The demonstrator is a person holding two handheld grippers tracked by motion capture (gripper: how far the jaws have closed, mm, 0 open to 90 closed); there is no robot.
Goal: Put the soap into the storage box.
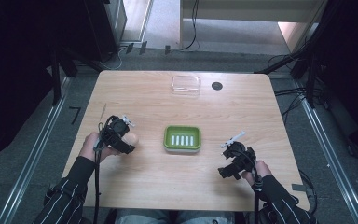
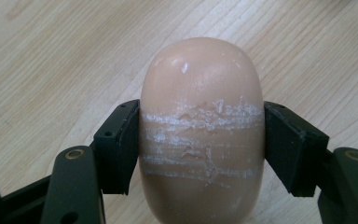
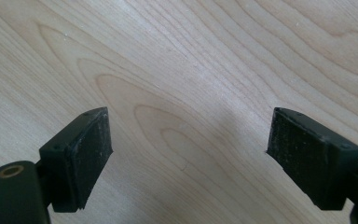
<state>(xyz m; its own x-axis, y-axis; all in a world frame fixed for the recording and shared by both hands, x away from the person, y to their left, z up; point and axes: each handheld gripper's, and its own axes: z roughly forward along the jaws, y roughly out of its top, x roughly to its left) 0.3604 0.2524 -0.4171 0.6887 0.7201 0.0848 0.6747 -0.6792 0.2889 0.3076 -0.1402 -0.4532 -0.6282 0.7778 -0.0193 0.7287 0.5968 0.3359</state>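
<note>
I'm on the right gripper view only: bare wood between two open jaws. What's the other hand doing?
Observer: The left gripper is shut on a tan soap bar, pads on its two sides.
Operator: Anything odd about the bar?
Observer: White scuff lines run across its middle, level with the pads, in the left gripper view.
Operator: Where would it go?
Observer: Likely the green soap dish, which sits mid-table between the two grippers in the high view.
Operator: Anything else on the table?
Observer: A clear plastic lid lies near the far edge, apart from the dish.
</note>
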